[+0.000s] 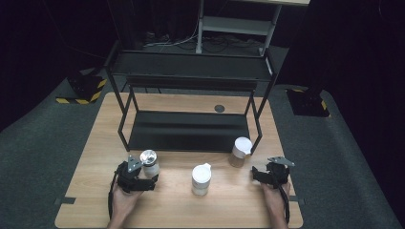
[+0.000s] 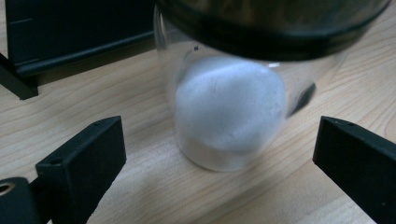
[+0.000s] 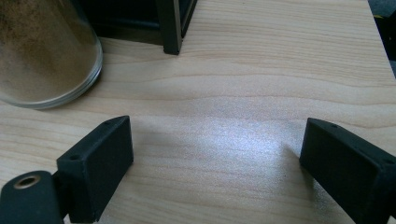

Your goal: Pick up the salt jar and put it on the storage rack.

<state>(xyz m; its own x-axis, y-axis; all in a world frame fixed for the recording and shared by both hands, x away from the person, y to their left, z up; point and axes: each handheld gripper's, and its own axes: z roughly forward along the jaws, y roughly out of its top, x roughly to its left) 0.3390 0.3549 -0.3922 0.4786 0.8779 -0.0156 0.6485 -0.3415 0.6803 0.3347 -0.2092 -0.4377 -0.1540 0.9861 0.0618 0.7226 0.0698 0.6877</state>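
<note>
1. The left gripper (image 1: 143, 177) sits near the bench's (image 1: 95, 143) front-left corner, held by the person's left hand (image 1: 123, 200). Its fingers (image 2: 81, 161) stand wide apart and hold nothing.
2. The clear jar of white powder (image 2: 229, 112) stands upright straight ahead of those fingers, between their lines but a little beyond the tips; no pad touches the glass. In the high view this jar (image 1: 150, 163) is just beside the gripper, toward the bench's back edge.
3. The jar's long axis is vertical, so a level approach puts the pads on its opposite sides. My judgement: the gripper needs only to slide forward until the glass sits between the pads, then close.
4. The left hand is plainly the nearer one to this jar.
5. The right gripper (image 1: 260, 175) rests near the front-right corner, its fingers (image 3: 100, 163) wide over bare wood. The jar of brown powder (image 3: 44, 51) lies ahead and off to one side of it, apart.
6. A white-lidded jar (image 1: 201, 179) stands mid-bench near the front edge, between the two hands; the black rack (image 1: 186, 129) sits behind.
</note>
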